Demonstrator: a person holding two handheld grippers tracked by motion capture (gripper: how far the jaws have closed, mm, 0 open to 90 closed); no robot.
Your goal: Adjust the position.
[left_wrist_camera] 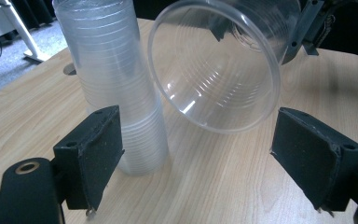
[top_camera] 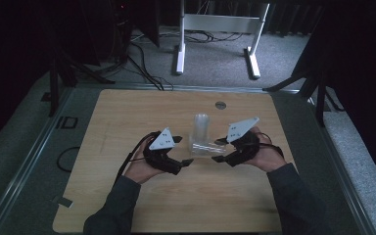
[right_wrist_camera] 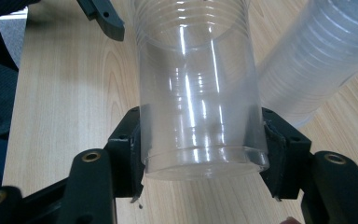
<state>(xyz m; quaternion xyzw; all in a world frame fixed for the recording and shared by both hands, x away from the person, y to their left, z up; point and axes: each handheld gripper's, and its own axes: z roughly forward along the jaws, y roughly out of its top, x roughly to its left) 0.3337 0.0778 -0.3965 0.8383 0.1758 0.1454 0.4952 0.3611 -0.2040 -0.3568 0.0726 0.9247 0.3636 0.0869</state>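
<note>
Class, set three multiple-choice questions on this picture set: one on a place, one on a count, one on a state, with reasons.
1. Where does the stack of cups stand?
A on the wooden table
B on the carpet
C on a chair

2. How many loose cups does the right gripper grip?
A none
B one
C three

3. How do the left gripper's jaws stand?
A shut on the stack
B shut on a cable
C open, holding nothing

Answers: 1 A, the stack's base rests on the table. 2 B, both pads press a single clear cup. 3 C, bare wood shows between the pads.
</note>
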